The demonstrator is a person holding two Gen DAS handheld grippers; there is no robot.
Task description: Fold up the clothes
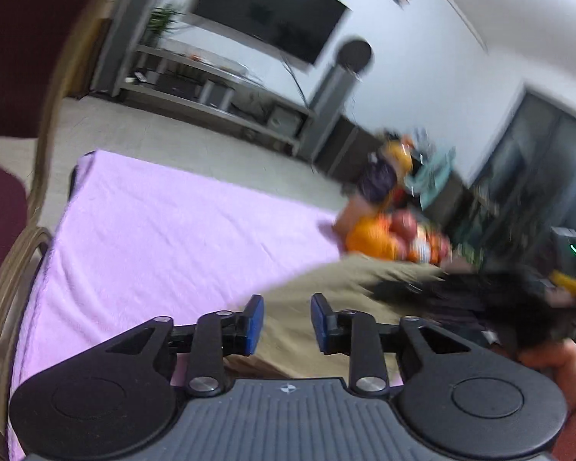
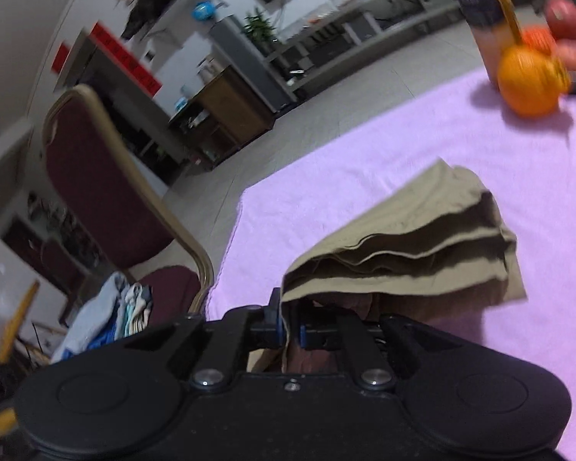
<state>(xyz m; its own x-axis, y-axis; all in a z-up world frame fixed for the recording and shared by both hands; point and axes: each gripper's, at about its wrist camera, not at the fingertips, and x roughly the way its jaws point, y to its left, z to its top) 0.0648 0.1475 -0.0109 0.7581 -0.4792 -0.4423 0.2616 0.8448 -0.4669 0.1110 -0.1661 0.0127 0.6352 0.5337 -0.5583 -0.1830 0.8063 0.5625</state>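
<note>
Left gripper (image 1: 287, 322) tilted downward, blue-padded jaws parted with nothing between them. Right gripper (image 2: 290, 326) also angled downward, rolled to one side, jaws pinched nearly together on a fold of khaki garment (image 2: 414, 246).

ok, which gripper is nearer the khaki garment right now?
Right. The right gripper is clamped on the khaki garment; the left gripper hangs open over it, nothing between its pads.

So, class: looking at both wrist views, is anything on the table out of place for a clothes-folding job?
Yes: an orange ball-like thing lies at the far edge of the purple cloth, among a blurred colourful clutter. The khaki garment, pinched in the right gripper, has its folded layers fanned unevenly.
</note>
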